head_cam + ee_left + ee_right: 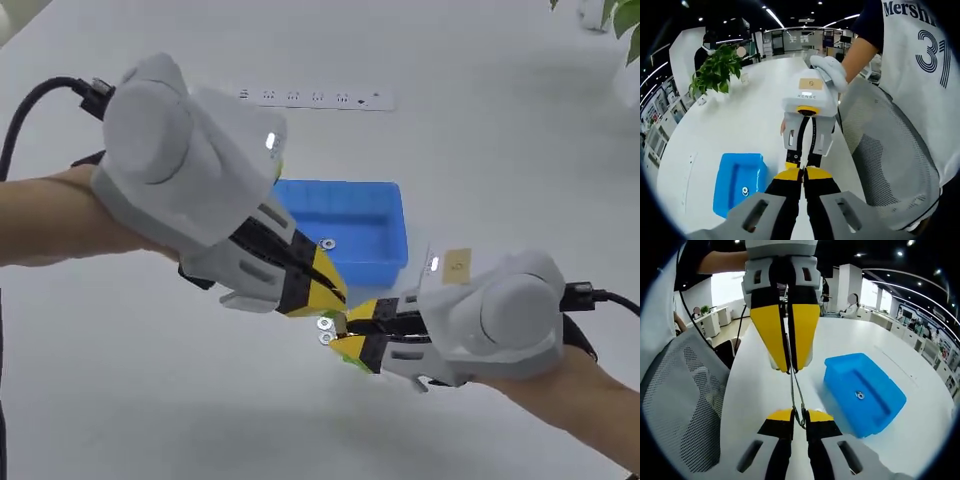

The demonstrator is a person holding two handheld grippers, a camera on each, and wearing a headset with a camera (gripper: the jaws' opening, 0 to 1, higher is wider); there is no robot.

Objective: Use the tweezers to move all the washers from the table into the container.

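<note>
The blue container [350, 200] is standing in the middle of the head view on the white table [500, 150], and one washer [327, 243] is lying flat on its floor, close to the near wall; the rest of the floor is showing bare blue. Two more washers [325, 323] are lying on the table just under the container's near wall, one just below the other, right between the two sets of yellow jaw tips. The left gripper [330, 292] is coming in from the upper left of the head view and the right gripper [352, 333] from the lower right, and their tips are almost meeting over these two washers. In the right gripper view the tweezers [795, 390] are running as two thin metal legs from the left gripper's jaws at the top down to the right gripper's own jaws at the bottom. Both pairs of jaws are standing closed around the tweezers, one at each end. Above the container a power strip [315, 98] is lying near the top centre, well apart from the work, and the table around is giving wide free room; its near edge is showing in the right gripper view beside a mesh chair [685, 390]. A plant [620, 15] is being cut off at the upper right corner. The large body of the left gripper is hiding the container's left end, and the tweezers are too thin to make out in the head view
</note>
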